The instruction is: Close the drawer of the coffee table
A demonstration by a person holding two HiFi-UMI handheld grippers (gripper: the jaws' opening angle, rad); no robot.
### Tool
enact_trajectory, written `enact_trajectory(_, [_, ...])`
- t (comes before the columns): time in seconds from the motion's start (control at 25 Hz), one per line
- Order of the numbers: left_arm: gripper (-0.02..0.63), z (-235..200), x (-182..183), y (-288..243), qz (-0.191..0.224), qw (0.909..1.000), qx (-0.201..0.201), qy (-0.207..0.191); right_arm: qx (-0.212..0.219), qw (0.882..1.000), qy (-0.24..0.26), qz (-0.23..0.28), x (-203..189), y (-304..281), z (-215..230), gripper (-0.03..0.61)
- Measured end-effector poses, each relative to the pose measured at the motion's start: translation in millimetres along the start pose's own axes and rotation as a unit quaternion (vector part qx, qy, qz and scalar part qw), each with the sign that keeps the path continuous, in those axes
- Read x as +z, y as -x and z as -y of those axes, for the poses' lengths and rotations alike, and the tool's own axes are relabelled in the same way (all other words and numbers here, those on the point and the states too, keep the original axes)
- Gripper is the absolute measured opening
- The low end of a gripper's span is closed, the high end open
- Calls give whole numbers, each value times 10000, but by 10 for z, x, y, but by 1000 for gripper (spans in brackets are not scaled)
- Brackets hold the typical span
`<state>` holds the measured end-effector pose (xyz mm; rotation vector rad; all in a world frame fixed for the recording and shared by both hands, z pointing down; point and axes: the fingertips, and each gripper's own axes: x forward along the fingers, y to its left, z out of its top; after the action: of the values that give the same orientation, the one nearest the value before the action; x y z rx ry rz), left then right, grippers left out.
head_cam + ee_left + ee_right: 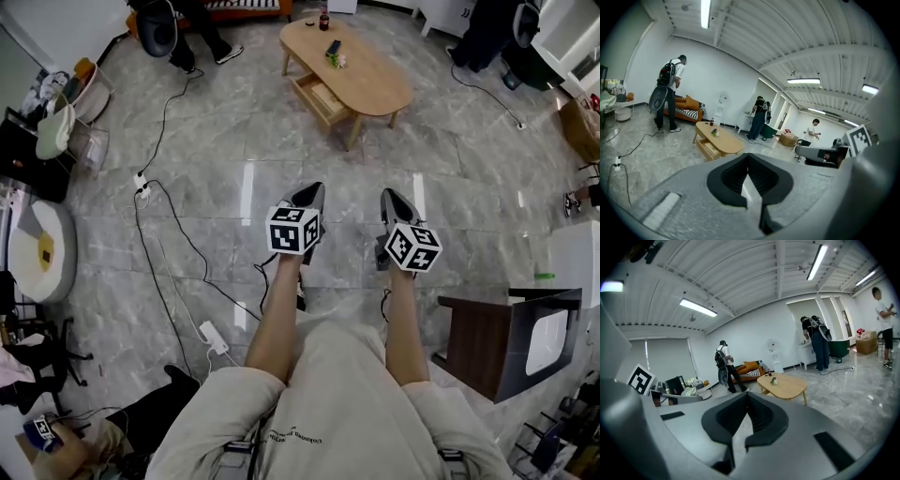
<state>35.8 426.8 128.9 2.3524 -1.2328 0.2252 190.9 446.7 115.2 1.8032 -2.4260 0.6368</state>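
Wood: the drawer (319,98) hung open on the worktop's (370,75) near side, well ahead of me.
Fingers: pressed together and empty on both left gripper (314,191) and right gripper (389,196).
Risk: a hard, off-centre shove could skew the drawer or topple the bottle (324,19).

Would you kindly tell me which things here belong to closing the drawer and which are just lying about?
For the job: coffee table, its open drawer, left gripper, right gripper.
Lying about: bottle on the table, floor cables, power strip.
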Motion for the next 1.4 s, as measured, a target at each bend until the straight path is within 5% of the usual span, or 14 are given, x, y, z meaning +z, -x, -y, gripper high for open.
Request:
enact_trajectory(0.2, [9,-447,214,-157,-140,9997,-91,-202,-116,9997,-85,-190,2,-469,-132,14])
enact_trajectory(0.64, [9,-1251,428,-303,-132,9996,-238,63,-105,9977,132,-655,-57,-1163,-449,15])
enact_trajectory(1.4, [9,-2202,962,-504,-119,9995,262,-121,472,9955,173,-798,248,-2655,-857,15])
